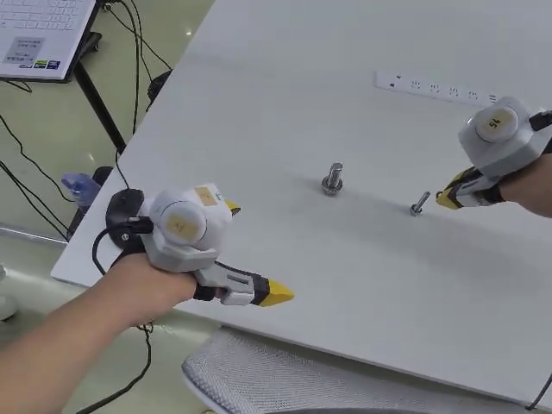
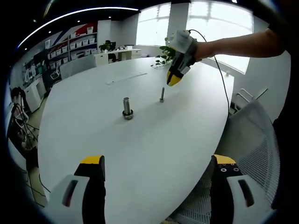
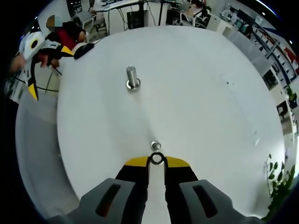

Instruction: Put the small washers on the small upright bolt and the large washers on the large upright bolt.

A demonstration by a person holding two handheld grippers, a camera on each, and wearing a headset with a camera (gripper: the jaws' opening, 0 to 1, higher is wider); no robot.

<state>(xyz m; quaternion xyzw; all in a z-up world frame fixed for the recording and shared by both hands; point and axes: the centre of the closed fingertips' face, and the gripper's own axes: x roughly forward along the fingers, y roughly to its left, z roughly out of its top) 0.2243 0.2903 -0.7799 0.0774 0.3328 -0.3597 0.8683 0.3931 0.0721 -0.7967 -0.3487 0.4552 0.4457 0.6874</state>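
Left gripper [image 2: 158,160]: nearest to the camera in its own view. Its two jaws stand wide apart with nothing between them, above the near edge of the white table [image 1: 259,103].

Right gripper [image 3: 157,163]: its jaws are narrow and pinch a small washer [image 3: 152,159] by the rim, between the yellow tips. The ring's hole faces the camera.

Small bolt [image 3: 155,145]: stands on the table just ahead of the washer, in line with the gap of the jaws. It is close to the washer, but I cannot tell whether they touch.

Large bolt [image 3: 133,77]: stands further along the table, well apart from the right gripper, between the two grippers. There is a wider ring at its foot; I cannot tell whether this is its head or a washer.

Long axis: the small bolt points up, and the right gripper view looks at it nearly end-on from above.

Relation for the coming move: I judge that the hole of the washer is a little short of the bolt's top, on the gripper's side. The washer needs a slight shift forward and then a straight descent.

Nearer gripper: the right one, clearly; the left is far from both bolts.
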